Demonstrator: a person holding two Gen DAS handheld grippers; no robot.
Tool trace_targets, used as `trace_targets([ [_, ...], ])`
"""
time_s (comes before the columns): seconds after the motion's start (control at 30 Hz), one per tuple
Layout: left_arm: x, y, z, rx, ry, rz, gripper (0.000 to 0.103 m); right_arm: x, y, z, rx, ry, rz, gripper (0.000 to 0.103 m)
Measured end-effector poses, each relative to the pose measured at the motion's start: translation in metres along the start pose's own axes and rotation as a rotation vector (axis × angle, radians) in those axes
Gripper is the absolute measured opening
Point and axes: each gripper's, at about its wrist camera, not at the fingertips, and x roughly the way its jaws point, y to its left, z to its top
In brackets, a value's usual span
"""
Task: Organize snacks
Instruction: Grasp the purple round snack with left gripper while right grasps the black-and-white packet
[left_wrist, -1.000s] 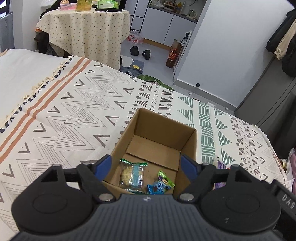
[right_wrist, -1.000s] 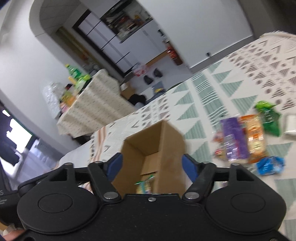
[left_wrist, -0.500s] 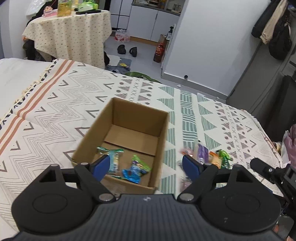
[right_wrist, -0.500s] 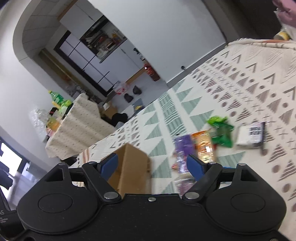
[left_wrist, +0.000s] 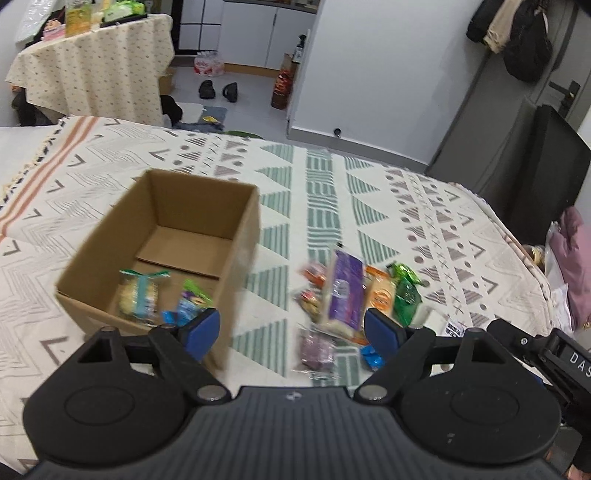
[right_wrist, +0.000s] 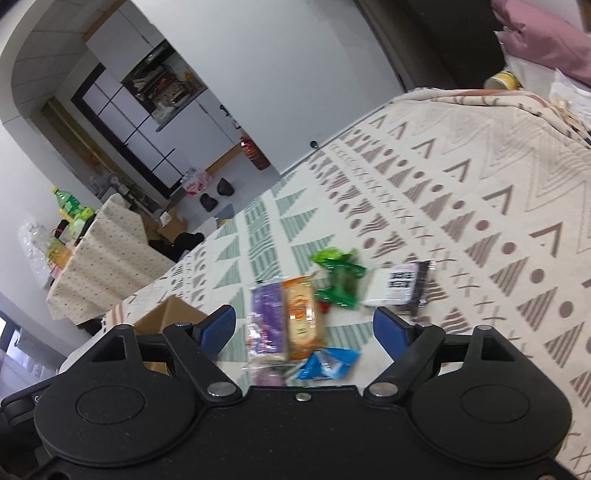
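Note:
An open cardboard box (left_wrist: 236, 236) sits on the patterned bedspread, with a clear-wrapped biscuit pack (left_wrist: 138, 295) and a blue-green packet (left_wrist: 190, 301) inside. Right of it lies a pile of snacks: a purple pack (left_wrist: 343, 291), an orange pack (left_wrist: 380, 295), a green packet (left_wrist: 406, 291), a small blue packet (left_wrist: 371, 356). My left gripper (left_wrist: 291, 330) hangs open above the gap between box and pile, holding nothing. My right gripper (right_wrist: 304, 326) is open over the purple pack (right_wrist: 267, 321), orange pack (right_wrist: 303, 321) and blue packet (right_wrist: 327, 363); a green packet (right_wrist: 340, 277) and a white-and-black pack (right_wrist: 400, 286) lie beyond.
The bedspread (left_wrist: 369, 192) stretches far and right of the pile. A cloth-covered table (left_wrist: 92, 62) with bottles stands across the floor. The box corner (right_wrist: 166, 314) shows at the right wrist view's lower left. A pink bundle (left_wrist: 576, 254) lies off the bed's right edge.
Both grippers have swung right, away from over the box and toward the snack pile. Both stay open and empty. The box contents are unchanged.

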Motion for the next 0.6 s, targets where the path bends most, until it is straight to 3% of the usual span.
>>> trace_targets([
  [0.43,0.052,-0.035,-0.019,0.049,0.054,-0.008,0.083,0.016,-0.049,0.003,0.060,0.002,0.005,0.080],
  [0.6,0.077,-0.036,-0.029,0.057,0.107,-0.003,0.080,0.030,-0.061,-0.002,0.064,0.022,-0.014,0.072],
])
